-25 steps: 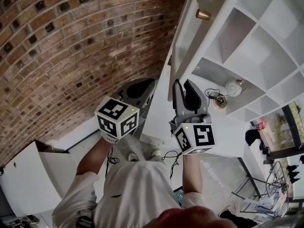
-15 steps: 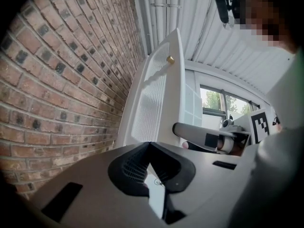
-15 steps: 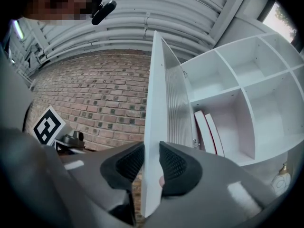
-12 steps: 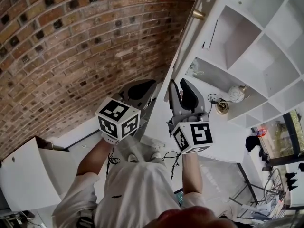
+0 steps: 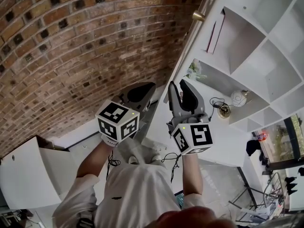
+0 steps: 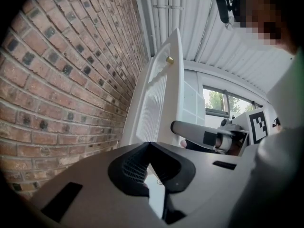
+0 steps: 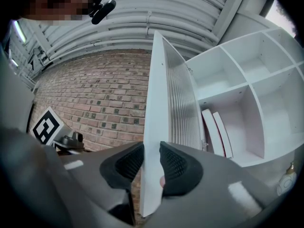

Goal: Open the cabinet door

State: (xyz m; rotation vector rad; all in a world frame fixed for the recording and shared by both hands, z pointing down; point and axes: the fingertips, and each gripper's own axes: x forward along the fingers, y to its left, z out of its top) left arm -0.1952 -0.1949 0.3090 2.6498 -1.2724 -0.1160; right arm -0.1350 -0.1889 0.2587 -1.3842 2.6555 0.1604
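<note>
— Wider now than a second ago: the cabinet door (image 7: 153, 127) has swung out toward the brick wall (image 5: 71, 46), uncovering the red-and-white books (image 5: 214, 32) on the shelf behind it.
— What has hold of it?
— The right gripper (image 7: 152, 156). Its jaws have just been opening a little, yet the door's free edge stands between the pads and both seem to touch it. The left gripper (image 6: 149, 148) hangs beside it, jaws together on nothing.
— How to finish well?
— I'd follow the hinge's arc rather than pull straight, with a light pinch so the panel can turn in the jaws.
— And the door itself?
— White, louvred, with a brass knob (image 5: 198, 16) high up. It stands out roughly square to the cabinet (image 5: 256, 42).
</note>
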